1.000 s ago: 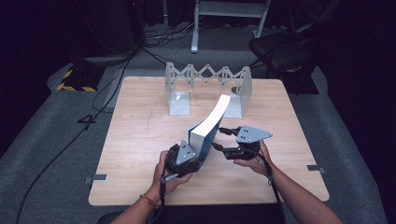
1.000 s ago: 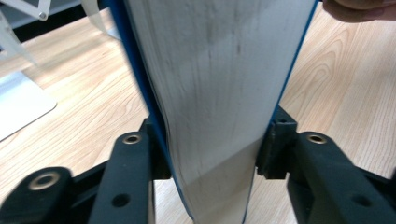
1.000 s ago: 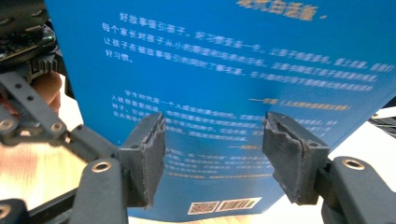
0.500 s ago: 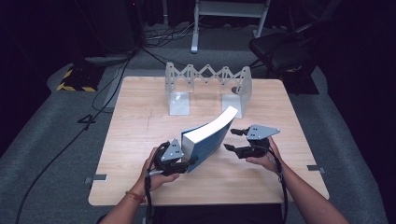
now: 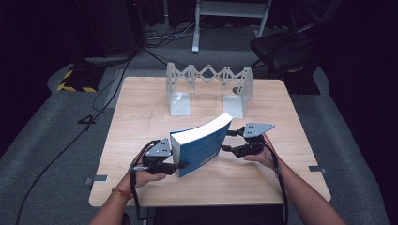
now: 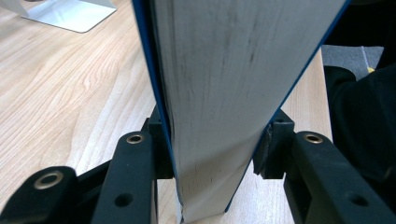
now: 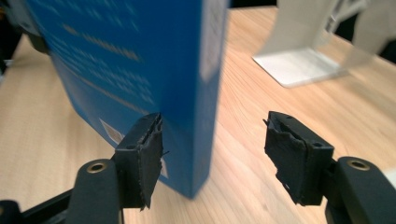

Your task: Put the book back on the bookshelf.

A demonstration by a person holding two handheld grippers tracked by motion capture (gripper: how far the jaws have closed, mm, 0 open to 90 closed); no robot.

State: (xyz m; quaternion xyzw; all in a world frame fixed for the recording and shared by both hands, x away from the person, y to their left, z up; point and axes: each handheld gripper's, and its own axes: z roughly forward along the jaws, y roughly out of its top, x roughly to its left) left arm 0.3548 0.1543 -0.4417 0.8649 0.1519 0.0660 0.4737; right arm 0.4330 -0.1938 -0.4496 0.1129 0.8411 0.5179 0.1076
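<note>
Blue-covered and thick, a paperback book hangs tilted above the pale wood-grain desk, pinched at its lower near corner by the left gripper, whose black jaws clamp both covers across the page block. In the left gripper view the cream, faintly smudged page edges rise between the two pads, the blue covers showing as thin lines at either side. The grip at one end appears to leave the far end free for the other tool. The right gripper sits at the book's upper right end, jaws apart; they have just been narrowing a little, one torn rubber pad just against the glossy cover with blurred pale print, the other pad standing clear over bare wood, so nothing is gripped there. Farther back, a folding grey metal book rack with zigzag lattice and flat L-shaped ends stands unfilled, the likely place for the volume.
</note>
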